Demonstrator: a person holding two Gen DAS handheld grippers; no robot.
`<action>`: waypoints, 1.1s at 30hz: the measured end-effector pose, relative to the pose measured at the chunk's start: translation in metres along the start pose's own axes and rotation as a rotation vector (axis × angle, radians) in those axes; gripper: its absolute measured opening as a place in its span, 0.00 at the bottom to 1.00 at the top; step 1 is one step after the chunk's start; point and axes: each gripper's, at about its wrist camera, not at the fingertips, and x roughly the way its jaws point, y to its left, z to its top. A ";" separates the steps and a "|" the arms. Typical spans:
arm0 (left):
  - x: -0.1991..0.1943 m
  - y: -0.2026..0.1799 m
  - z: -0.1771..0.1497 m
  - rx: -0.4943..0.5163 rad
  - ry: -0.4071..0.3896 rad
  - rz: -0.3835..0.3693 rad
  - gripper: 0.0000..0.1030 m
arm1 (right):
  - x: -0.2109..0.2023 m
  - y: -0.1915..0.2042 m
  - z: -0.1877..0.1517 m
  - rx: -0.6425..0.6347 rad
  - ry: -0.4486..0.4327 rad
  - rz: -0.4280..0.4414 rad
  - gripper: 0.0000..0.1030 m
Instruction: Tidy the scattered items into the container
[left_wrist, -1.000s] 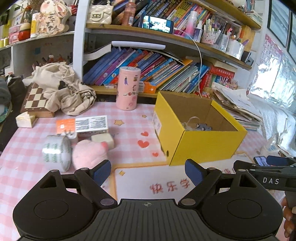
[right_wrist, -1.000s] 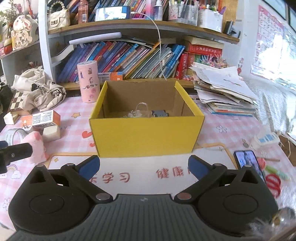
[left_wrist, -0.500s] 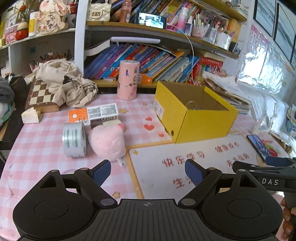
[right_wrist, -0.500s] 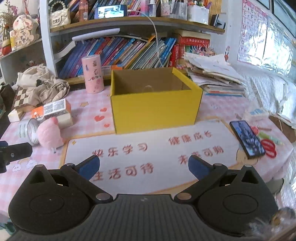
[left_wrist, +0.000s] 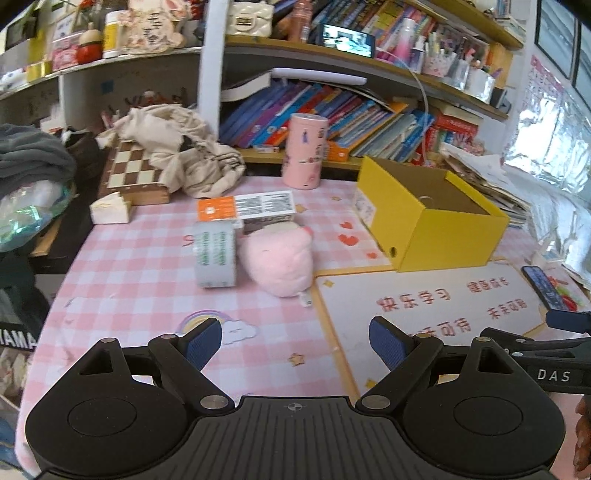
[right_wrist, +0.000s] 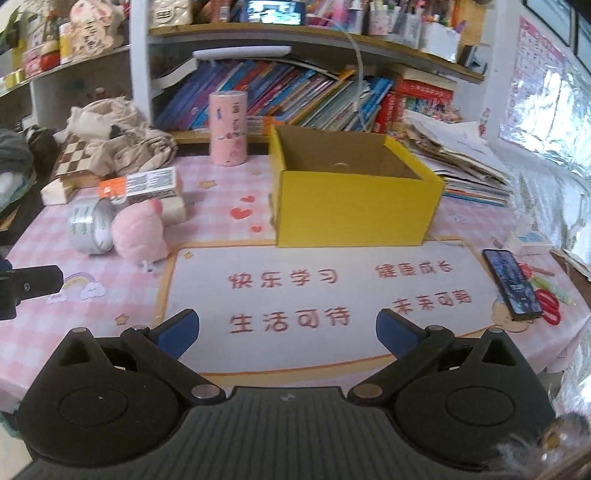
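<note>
Hovering over the near edge of the pink checked tablecloth (left_wrist: 122, 280), the left gripper (left_wrist: 295, 341) has its jaws spread with nothing between them, and the right gripper (right_wrist: 286, 330) hangs likewise spread and empty above the white desk mat (right_wrist: 332, 280). The yellow cardboard box (right_wrist: 354, 206) stands open at the mat's far edge; something pale lies inside, perhaps a clear ring. Left of it cluster a pink plush toy (left_wrist: 280, 262), a tape roll (left_wrist: 215, 254) just beside it, and an orange-and-white carton (left_wrist: 245, 208) behind. A pink canister (left_wrist: 305, 151) stands farther back; a phone (right_wrist: 511, 284) lies to the right.
</note>
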 end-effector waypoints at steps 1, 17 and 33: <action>-0.001 0.003 -0.001 -0.004 0.003 0.005 0.87 | 0.000 0.002 0.000 0.000 0.002 0.014 1.00; -0.012 0.023 -0.013 -0.025 0.035 0.052 0.87 | 0.012 0.044 -0.002 -0.085 0.100 0.163 1.00; -0.012 0.023 -0.012 -0.013 0.042 0.047 0.87 | 0.013 0.051 -0.001 -0.114 0.106 0.158 1.00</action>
